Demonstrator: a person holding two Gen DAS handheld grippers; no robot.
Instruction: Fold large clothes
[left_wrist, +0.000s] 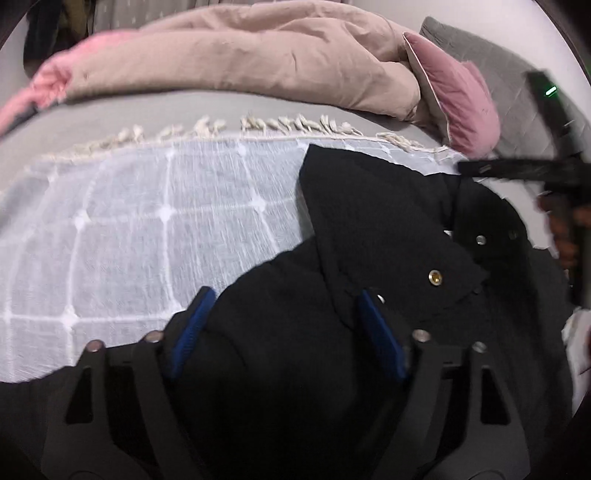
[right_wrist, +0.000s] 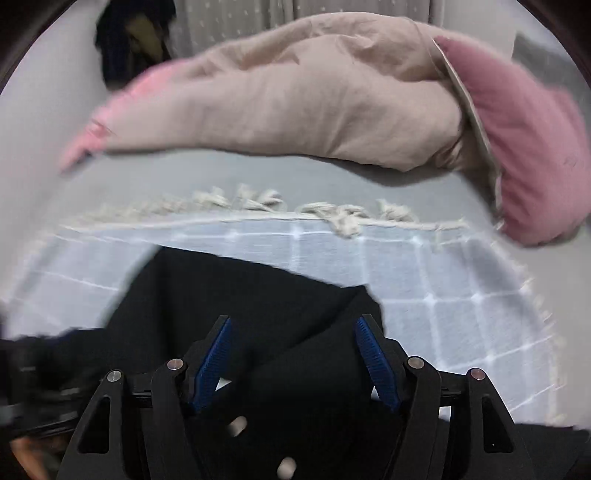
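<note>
Left wrist: black jacket (left_wrist: 369, 229) on bed – soft, bulky, limp; take collar edge. Left gripper (left_wrist: 284, 317), right gripper (right_wrist: 293, 347) both spread, pinching nothing.

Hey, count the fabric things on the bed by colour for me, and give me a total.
Black: 1, snap-buttoned black garment
White: 1, fringed white checked throw
Beige: 1, rumpled beige duvet
Pink: 1, pink velvet cushion
Total: 4

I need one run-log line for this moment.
black garment on checked throw | left hand-held gripper open above garment | right hand-held gripper open above garment
</note>
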